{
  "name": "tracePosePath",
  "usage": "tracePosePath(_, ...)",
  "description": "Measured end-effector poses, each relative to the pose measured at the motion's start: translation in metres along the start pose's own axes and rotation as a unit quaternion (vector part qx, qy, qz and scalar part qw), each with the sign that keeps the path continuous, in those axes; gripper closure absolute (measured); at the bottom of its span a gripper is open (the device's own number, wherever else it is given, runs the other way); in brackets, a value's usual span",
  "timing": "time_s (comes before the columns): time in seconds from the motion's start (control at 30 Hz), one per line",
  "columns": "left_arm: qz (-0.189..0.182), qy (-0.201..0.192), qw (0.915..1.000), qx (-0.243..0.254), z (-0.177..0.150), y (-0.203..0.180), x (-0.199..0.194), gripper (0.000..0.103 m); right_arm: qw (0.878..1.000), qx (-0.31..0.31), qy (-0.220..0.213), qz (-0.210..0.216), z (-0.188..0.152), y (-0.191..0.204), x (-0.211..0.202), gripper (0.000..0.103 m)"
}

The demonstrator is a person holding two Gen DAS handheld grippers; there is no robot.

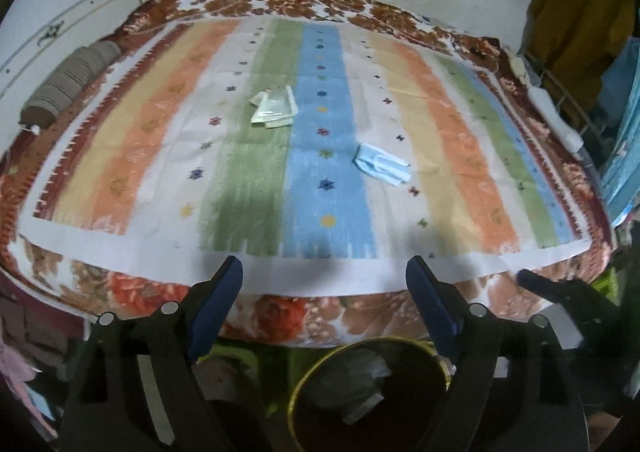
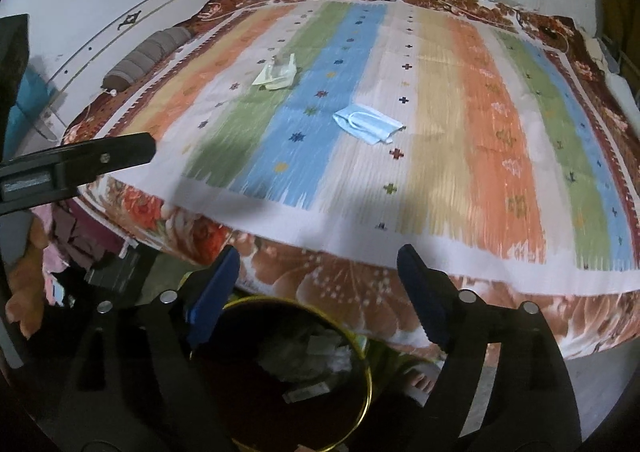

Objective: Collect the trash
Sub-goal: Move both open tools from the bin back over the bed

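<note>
A blue face mask [image 1: 383, 165] lies on the striped bedspread [image 1: 460, 140], right of the blue stripe; it also shows in the right wrist view [image 2: 368, 125]. A pale plastic wrapper [image 1: 274, 108] lies further back on the green stripe, also seen in the right wrist view [image 2: 277, 75]. A gold-rimmed bin [image 1: 304, 380] holding trash stands on the floor before the bed, below both grippers; its rim shows in the right wrist view [image 2: 366, 368]. My left gripper [image 1: 324, 272] is open and empty above the bin. My right gripper [image 2: 318, 260] is open and empty too.
A striped bolster [image 1: 68, 86] lies at the bed's left edge by the wall. Clothes hang at the right [image 1: 580, 20]. The left gripper's finger [image 2: 80, 164] crosses the right wrist view at left. Clutter lies on the floor at left [image 2: 72, 244].
</note>
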State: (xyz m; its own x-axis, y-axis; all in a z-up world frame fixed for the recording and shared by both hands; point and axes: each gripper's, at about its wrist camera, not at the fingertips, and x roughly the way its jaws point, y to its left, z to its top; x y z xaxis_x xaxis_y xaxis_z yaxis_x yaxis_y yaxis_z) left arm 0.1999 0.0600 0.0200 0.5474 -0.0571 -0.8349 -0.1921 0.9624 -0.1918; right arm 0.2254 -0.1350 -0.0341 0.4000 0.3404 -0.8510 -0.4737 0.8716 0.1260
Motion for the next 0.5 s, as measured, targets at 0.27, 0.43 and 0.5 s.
tracePosePath(0.27,0.024,-0.004,0.9996,-0.012,0.033,0.016,0.035,0.006,1.0,-0.014,-0.007,-0.017,0.034,-0.006,0.025,0.01)
tracePosePath(0.43,0.037,-0.01,0.9991,-0.019,0.051,0.029,0.052,0.006,0.998,-0.05,-0.005,-0.035,0.049,-0.005,0.046,0.009)
tracePosePath(0.5,0.047,-0.007,0.9985,-0.026,0.057,0.035,0.063,0.006,0.997,-0.067,-0.013,-0.049,0.054,-0.005,0.052,0.009)
